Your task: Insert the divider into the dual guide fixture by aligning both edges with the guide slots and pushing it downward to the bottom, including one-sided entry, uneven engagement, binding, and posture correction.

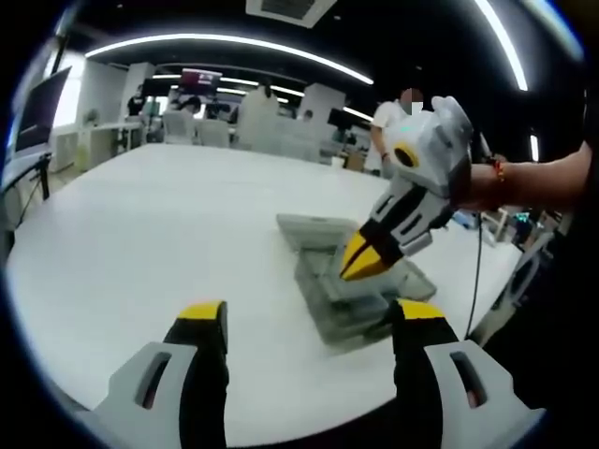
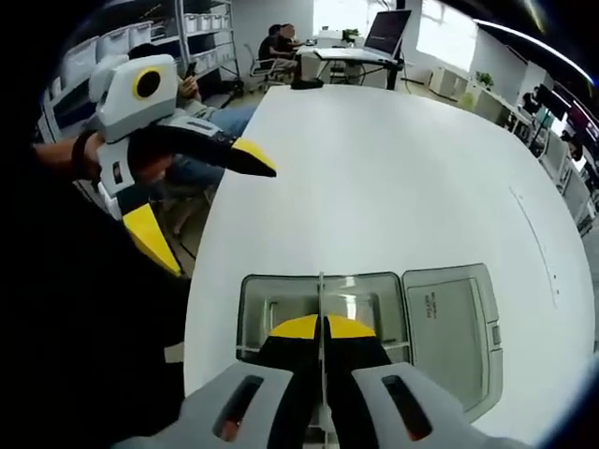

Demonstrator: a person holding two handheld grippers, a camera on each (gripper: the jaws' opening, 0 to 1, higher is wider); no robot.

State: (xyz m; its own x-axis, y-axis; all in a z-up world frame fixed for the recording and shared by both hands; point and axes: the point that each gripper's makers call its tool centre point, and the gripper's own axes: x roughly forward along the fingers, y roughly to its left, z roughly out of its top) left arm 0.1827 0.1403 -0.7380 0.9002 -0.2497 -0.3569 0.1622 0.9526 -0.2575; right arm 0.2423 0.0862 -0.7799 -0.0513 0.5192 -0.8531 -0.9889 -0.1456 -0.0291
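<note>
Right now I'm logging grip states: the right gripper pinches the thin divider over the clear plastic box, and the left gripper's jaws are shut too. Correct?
Not quite. The left gripper is open: the left gripper view shows its yellow-tipped jaws spread wide with nothing between them. The rest stands: the right gripper is closed on the thin upright divider above the clear plastic box on the white table.

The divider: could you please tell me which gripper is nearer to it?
Right. The right gripper is shut on the divider above the fixture; the left gripper hangs open, off the table's edge.
</note>
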